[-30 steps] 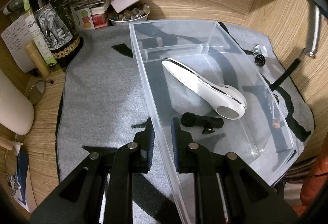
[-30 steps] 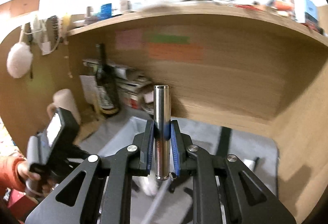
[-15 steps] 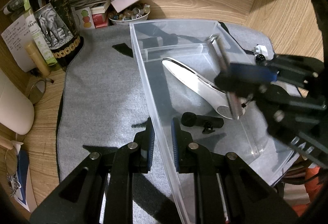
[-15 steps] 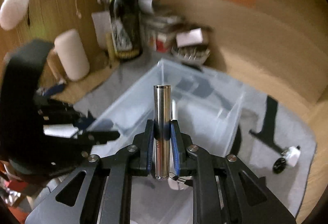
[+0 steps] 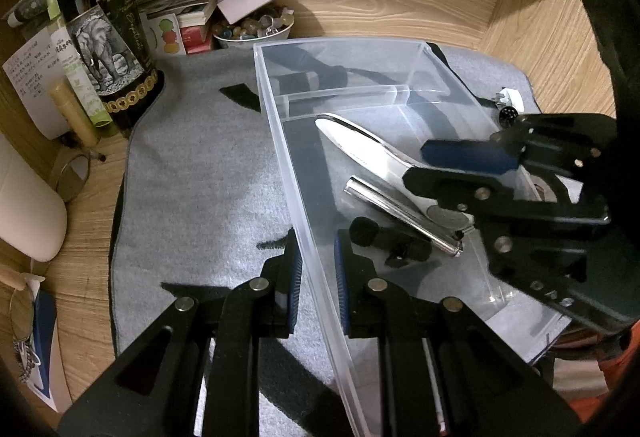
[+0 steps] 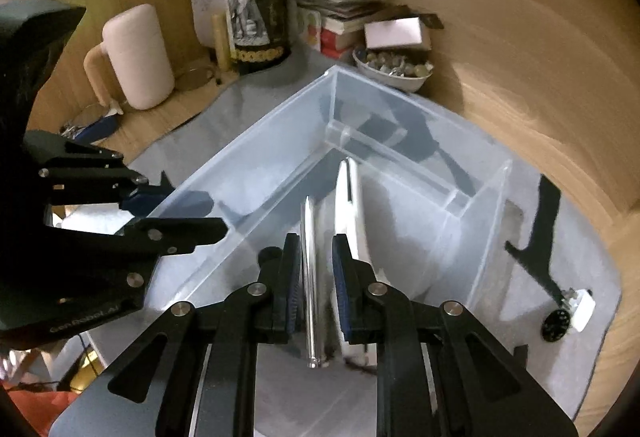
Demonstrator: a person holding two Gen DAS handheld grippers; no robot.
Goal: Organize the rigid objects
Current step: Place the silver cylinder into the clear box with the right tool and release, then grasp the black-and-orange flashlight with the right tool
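**Tube lying in the bin, both grippers at its edges**

At the near left wall of the clear bin [image 5: 280, 125], my left gripper [image 5: 317, 277] is straddling the rim, its jaws closed in on the thin plastic. My right gripper [image 6: 316, 277] is hanging over the big compartment with its jaws drawn close together and pinching nothing. The metal tube [image 5: 400, 213] is showing through the narrow gap, lying loose on the bin floor below.

The tube is resting lengthwise just beside the white handheld device [image 5: 360, 145], between it and a small black clip-on piece [image 5: 384, 237] nearer my left jaws. That is crowding the near end of this compartment. The floor toward the low divider [image 5: 344, 95] is lying barer. The narrow section behind the divider is showing only dark shapes through the plastic.

Left of the bin, the grey mat [image 5: 200, 177] is offering a wide bare stretch. A dark bottle [image 5: 104, 37] and a bowl of pebbles [image 5: 252, 31] are hemming in its far edge.
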